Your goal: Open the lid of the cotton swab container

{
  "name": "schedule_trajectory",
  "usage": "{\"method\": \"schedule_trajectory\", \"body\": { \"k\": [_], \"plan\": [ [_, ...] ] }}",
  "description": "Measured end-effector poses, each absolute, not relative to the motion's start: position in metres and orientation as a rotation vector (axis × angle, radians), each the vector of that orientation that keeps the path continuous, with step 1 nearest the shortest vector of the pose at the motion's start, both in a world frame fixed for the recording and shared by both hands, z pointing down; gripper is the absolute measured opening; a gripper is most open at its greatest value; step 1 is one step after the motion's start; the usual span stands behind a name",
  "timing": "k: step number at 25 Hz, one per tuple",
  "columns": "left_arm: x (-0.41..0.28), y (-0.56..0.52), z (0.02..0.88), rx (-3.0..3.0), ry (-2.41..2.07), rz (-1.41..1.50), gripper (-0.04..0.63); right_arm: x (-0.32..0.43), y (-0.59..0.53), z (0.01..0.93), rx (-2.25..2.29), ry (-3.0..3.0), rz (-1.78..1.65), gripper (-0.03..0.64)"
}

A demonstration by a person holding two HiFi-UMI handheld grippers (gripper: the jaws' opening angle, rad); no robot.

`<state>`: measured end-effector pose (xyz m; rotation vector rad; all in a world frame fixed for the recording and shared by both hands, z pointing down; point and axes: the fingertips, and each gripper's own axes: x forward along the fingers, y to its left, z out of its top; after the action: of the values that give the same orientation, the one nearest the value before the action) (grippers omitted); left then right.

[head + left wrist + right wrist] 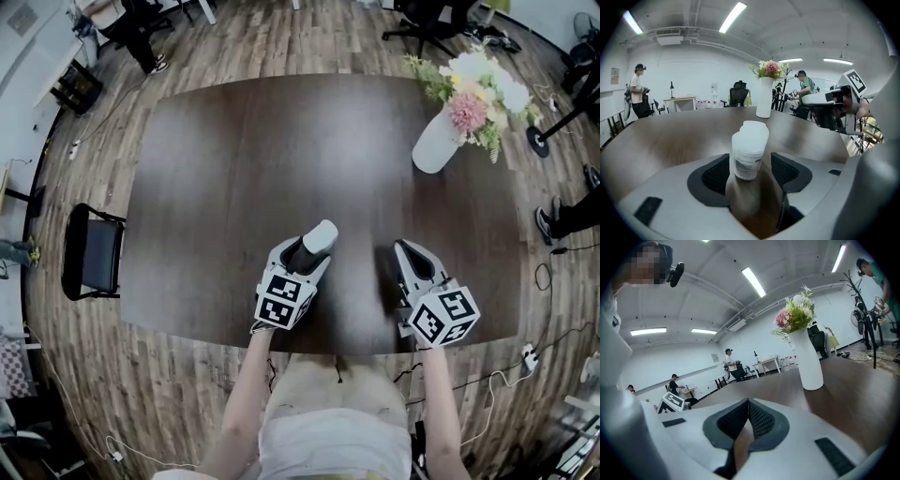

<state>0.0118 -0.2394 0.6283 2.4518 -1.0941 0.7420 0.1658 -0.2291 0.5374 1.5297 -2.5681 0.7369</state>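
- The cotton swab container point(749, 150), a small white plastic tub with a printed label and a white lid, leans a little on the dark table point(234, 169), well apart from the flower vase point(439, 141).
- The left gripper point(750, 174) gapes wide around it, not squeezing.
- The right gripper point(747, 420) is closed, empty.

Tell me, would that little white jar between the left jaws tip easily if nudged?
Probably. The jar is taller than wide and looks like thin plastic, so it is likely light. Its smooth wall may also slide on the glossy table. The ribbed pads on either side stand wide apart, so little would steady it.
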Motion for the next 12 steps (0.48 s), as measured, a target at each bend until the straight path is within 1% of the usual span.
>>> {"method": "schedule_trajectory", "body": {
  "k": [12],
  "plan": [
    [0.03, -0.257, 0.643, 2.509, -1.006, 0.781, 0.279, 0.175, -0.217, 0.546, 1.606, -2.516, 0.775, 0.021]
  ]
}}
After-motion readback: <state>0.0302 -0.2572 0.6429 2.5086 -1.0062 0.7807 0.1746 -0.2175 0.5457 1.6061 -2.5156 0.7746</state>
